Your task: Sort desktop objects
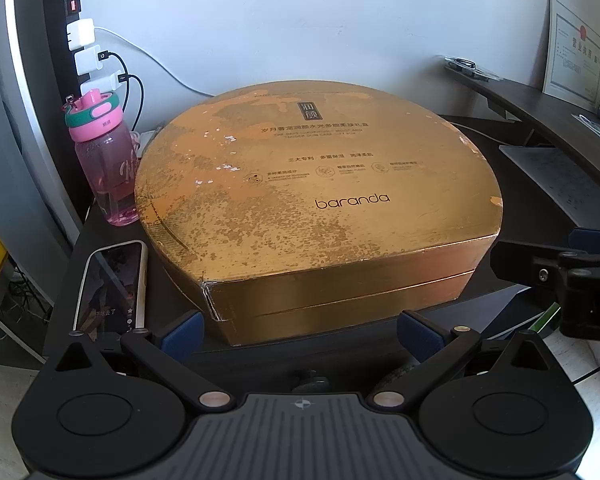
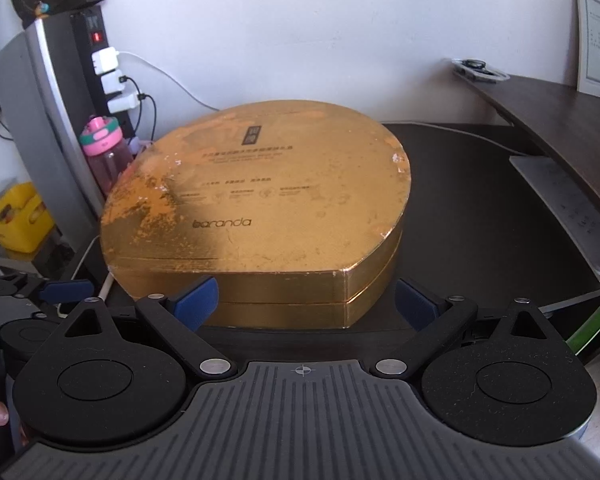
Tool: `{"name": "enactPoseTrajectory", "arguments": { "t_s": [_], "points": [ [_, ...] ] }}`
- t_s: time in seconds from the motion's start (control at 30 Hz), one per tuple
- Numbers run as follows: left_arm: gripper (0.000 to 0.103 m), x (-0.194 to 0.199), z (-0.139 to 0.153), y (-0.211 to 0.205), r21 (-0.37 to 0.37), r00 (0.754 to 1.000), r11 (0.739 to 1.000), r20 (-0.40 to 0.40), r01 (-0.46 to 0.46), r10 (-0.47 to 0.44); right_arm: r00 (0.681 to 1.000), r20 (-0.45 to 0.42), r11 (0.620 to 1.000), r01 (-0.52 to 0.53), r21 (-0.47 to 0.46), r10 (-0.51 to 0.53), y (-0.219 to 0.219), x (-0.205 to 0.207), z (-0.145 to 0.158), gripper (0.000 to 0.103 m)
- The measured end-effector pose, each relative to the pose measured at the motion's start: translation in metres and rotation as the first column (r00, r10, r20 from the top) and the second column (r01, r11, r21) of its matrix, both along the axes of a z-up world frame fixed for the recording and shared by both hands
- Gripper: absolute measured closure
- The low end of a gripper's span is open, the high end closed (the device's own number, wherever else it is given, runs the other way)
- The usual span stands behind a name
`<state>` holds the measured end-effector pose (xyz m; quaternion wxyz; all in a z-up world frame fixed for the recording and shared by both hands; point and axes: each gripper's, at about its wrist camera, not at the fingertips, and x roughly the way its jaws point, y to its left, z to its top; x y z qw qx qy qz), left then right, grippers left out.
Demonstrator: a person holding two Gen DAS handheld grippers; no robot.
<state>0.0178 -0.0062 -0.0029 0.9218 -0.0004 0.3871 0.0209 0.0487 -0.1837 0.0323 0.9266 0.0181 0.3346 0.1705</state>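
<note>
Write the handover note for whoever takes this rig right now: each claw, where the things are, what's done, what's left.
Left claw: open, empty, at the near edge of the desk facing the gold box.
Right claw: open, empty, facing the same box from its right end.
Gold box: lid on, flat on the dark desk, filling most of it.
Phone: flat, left of the box near the front edge, screen lit.
Pink bottle: upright behind the phone, beside the box's left side.
Done: nothing visibly sorted; neither claw touches anything.
Left: all of it. The box probably needs both claws.
</note>
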Motion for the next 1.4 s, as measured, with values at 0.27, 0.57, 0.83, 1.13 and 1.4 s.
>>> {"name": "enactPoseTrajectory", "arguments": {
  "t_s": [0.27, 0.57, 0.83, 1.13, 1.4],
  "points": [
    [0.0, 0.0, 0.0, 0.0, -0.002, 1.0, 1.0, -0.001, 0.002, -0.002, 1.0, -0.002, 1.0, -0.002, -0.002, 0.002, 0.0, 0.001, -0.001, 0.005],
    [0.0, 0.001, 0.0, -0.003, 0.003, 1.0, 1.0, -0.001, 0.006, -0.006, 1.0, -0.001, 1.0, 0.004, 0.005, -0.004, -0.003, 0.001, -0.001, 0.005],
    [0.0, 0.002, 0.0, -0.006, 0.014, 1.0, 1.0, -0.005, 0.008, -0.008, 1.0, -0.001, 1.0, 0.003, 0.012, -0.003, -0.006, 0.001, -0.002, 0.005],
    [0.0, 0.002, 0.001, -0.011, 0.023, 1.0, 1.0, -0.007, 0.016, -0.016, 1.0, 0.0, 1.0, 0.006, 0.017, -0.006, -0.011, 0.0, -0.002, 0.005],
    [0.0, 0.001, 0.002, -0.011, 0.017, 1.0, 0.999, 0.009, 0.028, -0.028, 1.0, 0.001, 1.0, 0.004, 0.018, -0.004, -0.011, 0.002, -0.001, 0.005]
  ]
}}
